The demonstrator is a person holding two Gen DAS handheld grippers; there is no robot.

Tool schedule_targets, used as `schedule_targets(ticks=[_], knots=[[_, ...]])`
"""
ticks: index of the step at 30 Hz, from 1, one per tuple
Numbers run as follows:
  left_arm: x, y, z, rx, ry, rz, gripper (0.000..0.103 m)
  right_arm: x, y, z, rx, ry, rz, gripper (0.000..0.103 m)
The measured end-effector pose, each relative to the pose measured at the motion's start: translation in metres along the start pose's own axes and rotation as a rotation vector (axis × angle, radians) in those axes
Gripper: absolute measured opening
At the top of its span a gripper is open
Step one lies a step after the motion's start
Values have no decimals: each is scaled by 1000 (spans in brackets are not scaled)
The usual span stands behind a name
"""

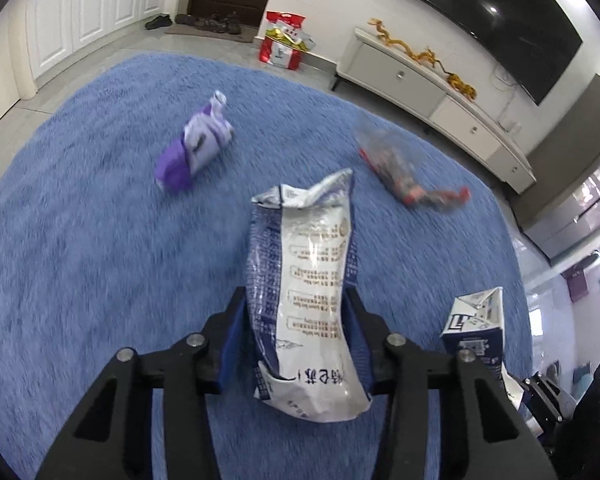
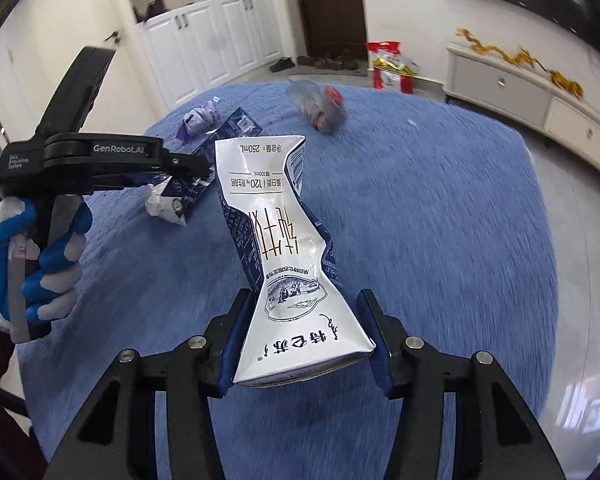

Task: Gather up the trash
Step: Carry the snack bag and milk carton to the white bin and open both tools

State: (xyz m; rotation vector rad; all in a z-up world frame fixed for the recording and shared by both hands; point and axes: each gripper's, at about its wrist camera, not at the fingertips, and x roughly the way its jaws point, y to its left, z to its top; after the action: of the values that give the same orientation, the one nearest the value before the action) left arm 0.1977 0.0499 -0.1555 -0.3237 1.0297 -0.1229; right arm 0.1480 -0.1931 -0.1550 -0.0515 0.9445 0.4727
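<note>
Currently both jaws part-open, left gripper [image 1: 296,312] clamped on crushed milk carton [image 1: 308,280], right gripper [image 2: 306,312] clamped on second carton [image 2: 288,240], purple wrapper [image 1: 196,144] at 10 o'clock on blue rug [image 1: 80,240].

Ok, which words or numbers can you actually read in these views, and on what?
"GenRobot.AI": left tongs body.
"Data Acquisition System": same body, small.
"250mL", "120": carton in right tongs, printed upside down beside Chinese characters.
Crushed carton in left tongs: fine print unreadable.
Purple wrapper, red bag: too blurred.
</note>
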Motion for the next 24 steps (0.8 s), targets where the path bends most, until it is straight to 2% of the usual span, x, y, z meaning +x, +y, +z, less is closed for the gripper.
schedule_targets(ticks=[6,8,13,24], knots=[[-21,2,-32,4,16,-79,42,-31,-1,-34,81,-21,-10,52],[-29,5,-41,-9,27,-126,42,-42,-2,-46,108,-31,-13,52],[-50,8,-58,-8,33,-190,42,-66,1,-62,168,-67,-29,52],[-114,-6,-76,66,-34,-275,42,-118,4,-85,243,-176,-78,52]])
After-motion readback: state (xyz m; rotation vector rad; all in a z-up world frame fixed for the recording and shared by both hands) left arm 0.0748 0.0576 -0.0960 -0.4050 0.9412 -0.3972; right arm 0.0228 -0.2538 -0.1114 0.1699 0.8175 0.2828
